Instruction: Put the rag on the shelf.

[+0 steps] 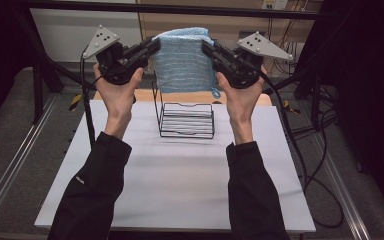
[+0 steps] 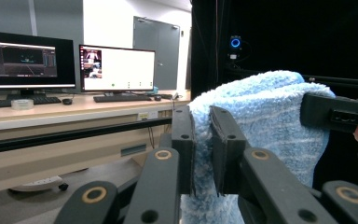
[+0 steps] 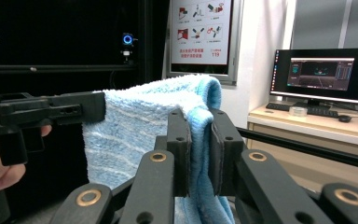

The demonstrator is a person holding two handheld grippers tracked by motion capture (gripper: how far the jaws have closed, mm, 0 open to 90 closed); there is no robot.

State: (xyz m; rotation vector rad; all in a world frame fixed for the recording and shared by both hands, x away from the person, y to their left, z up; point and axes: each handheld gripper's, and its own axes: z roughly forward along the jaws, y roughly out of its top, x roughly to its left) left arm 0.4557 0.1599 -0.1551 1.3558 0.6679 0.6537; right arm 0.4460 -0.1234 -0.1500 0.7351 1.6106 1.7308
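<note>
Holding a folded blue towel (image 1: 182, 60) in the air above the black wire rack (image 1: 186, 117) near the table's (image 1: 180, 185) far edge, the left claw (image 1: 152, 47) and right claw (image 1: 207, 48) each pinch an upper corner, nearly closed. Risk: thick pile may slip free, or the hanging hem may snag the rack's upright wires.

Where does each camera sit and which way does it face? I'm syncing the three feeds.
High view: overhead, facing forward and down at the white table; forearms show.
Left gripper view: on left hand-held gripper, facing monitors.
Right gripper view: on right hand-held gripper, facing a poster.
Shared: the fluffy light-blue towel, clamped by both.
</note>
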